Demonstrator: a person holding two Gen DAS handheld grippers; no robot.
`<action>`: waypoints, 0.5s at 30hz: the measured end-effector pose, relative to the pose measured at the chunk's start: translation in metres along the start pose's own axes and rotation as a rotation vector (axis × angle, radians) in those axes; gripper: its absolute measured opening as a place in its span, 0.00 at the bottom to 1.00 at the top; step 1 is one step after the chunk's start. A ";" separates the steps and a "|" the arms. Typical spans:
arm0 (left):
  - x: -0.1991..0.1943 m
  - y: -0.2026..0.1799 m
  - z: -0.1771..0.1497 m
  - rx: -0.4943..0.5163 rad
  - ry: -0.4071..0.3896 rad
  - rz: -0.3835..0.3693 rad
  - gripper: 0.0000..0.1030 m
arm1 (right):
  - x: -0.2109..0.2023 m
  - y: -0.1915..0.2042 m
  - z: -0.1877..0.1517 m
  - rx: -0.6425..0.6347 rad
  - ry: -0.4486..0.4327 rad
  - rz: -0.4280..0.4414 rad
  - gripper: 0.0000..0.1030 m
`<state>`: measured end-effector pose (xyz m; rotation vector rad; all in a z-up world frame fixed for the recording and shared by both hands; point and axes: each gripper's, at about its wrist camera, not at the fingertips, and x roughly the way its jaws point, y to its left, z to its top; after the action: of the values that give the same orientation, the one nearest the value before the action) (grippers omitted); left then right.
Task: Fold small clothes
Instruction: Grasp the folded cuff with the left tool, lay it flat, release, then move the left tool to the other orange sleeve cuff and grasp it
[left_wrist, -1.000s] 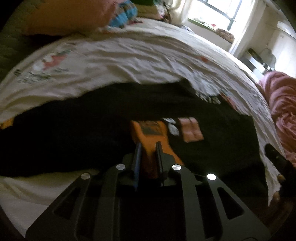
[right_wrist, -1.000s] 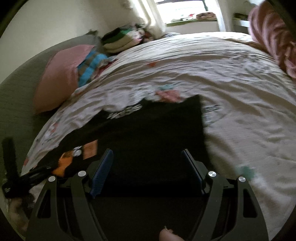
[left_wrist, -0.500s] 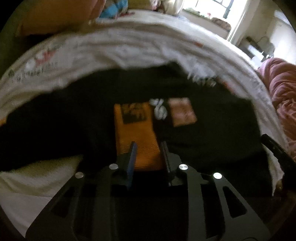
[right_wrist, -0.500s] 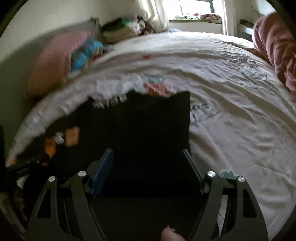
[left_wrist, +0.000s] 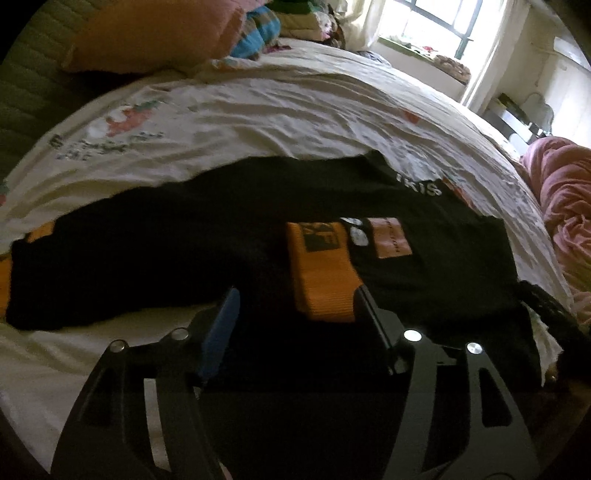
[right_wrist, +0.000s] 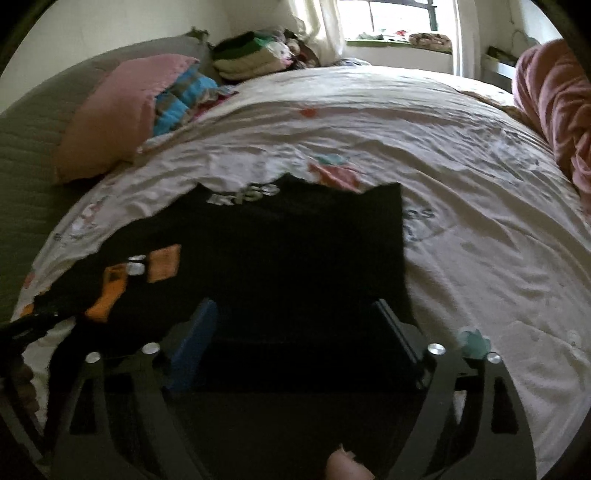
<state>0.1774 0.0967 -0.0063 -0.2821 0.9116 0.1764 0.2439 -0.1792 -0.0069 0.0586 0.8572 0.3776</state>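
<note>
Daylight from a window at the upper right falls across a bed covered in a pale, creased printed sheet, with a pink pillow at the upper left and a pink blanket bunched at the right edge.

Across the lower middle of the left wrist view lies a black garment, spread flat, its long axis running left to right through the frame. An orange cuff has been laid over its body, pointing up-frame from the left gripper.

That gripper's jaws are opening: the cuff's near end sits between them, hard against the right finger but clear of the blue left one, so the cloth is let go, not pinched.

In the right wrist view the garment fills the centre, its right edge running straight up-frame just inside the right finger. The right gripper is opening wide too, with black cloth lying beneath it (nothing clamped, as far as the dark frame shows).

The next fold likely turns on that long axis: the unfolded stretch runs off toward the left of the left view, so the left gripper is the nearer.
</note>
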 end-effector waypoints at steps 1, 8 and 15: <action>-0.003 0.003 0.000 -0.002 -0.005 0.014 0.77 | -0.003 0.006 0.000 -0.005 -0.009 0.011 0.91; -0.024 0.035 -0.004 -0.054 -0.036 0.063 0.85 | -0.012 0.054 0.002 -0.071 -0.041 0.082 0.95; -0.038 0.068 -0.012 -0.119 -0.057 0.103 0.88 | -0.015 0.093 0.002 -0.117 -0.061 0.140 0.95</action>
<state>0.1268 0.1565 0.0058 -0.3390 0.8611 0.3331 0.2084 -0.0973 0.0244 0.0218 0.7717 0.5540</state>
